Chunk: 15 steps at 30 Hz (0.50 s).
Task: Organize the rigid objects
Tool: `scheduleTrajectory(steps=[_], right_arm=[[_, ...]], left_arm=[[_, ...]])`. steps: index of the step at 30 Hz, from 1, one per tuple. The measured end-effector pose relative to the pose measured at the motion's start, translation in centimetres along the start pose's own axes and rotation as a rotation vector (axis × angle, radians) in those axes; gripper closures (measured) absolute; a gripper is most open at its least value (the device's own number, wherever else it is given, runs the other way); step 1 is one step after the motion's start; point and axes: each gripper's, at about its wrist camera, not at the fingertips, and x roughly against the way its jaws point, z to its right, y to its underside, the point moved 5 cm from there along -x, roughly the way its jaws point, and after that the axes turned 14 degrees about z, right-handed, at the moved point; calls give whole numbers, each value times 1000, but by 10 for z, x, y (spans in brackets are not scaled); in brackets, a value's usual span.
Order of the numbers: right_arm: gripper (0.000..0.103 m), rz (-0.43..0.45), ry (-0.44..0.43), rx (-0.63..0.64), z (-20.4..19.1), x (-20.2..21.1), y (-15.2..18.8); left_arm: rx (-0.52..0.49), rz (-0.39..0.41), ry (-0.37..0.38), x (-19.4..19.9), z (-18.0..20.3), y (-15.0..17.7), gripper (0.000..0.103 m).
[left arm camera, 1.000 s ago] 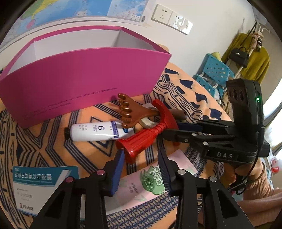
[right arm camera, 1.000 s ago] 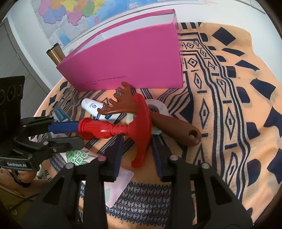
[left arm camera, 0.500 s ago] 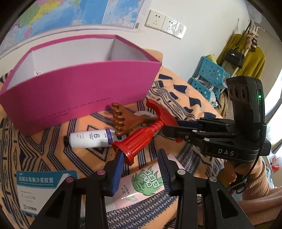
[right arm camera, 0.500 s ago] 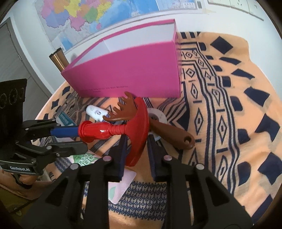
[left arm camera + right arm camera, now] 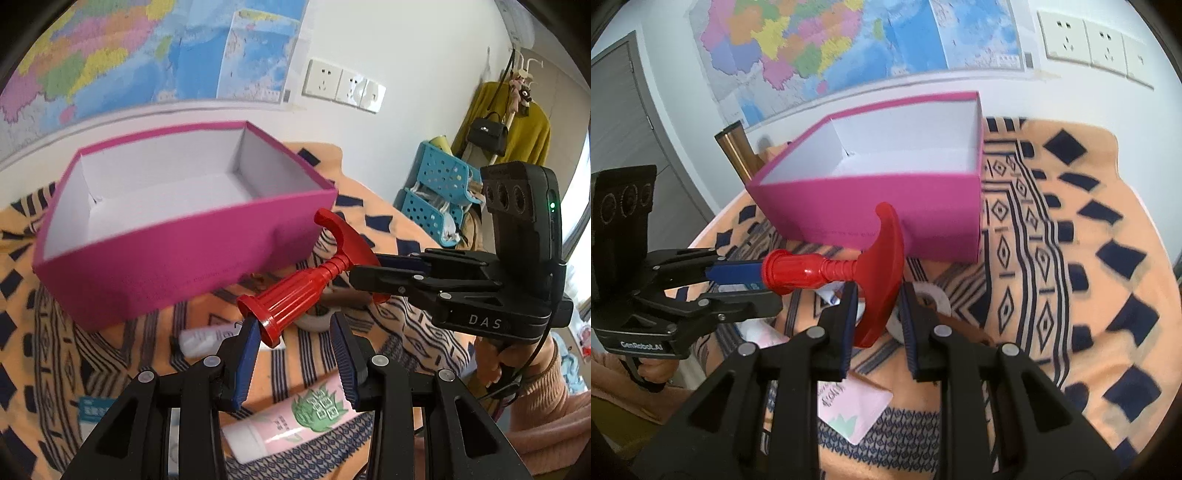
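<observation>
My right gripper [image 5: 877, 314] is shut on the curved head of a red plastic tool [image 5: 882, 266] and holds it in the air in front of an open pink box [image 5: 886, 206]. The tool's ribbed handle [image 5: 291, 299] points toward my left gripper [image 5: 293, 350], which is open, with the handle's flared end just above its left pad. The pink box [image 5: 166, 251] is white inside, and what shows of its inside is empty. The right gripper also shows in the left wrist view [image 5: 373, 266].
On the orange patterned cloth [image 5: 1071, 258] lie a pink tube [image 5: 295, 417], a small white tube [image 5: 207, 338], a white tape roll [image 5: 931, 299] and a blue medicine box [image 5: 96, 406]. A metal flask [image 5: 737, 151] stands left of the box. Blue crates [image 5: 439, 192] stand beyond the table.
The right gripper closed on the red tool's head and lifted it off the table toward the box. Both grippers rose, so the box's inside now shows.
</observation>
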Motion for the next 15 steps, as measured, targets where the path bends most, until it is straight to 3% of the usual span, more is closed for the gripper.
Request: scheduleTrajectory(steps=[15], right_arm=[[78,96,-11,78,1,-15,-72]], left_arm=[[-59,93,-68,-10,-21,-66,65]])
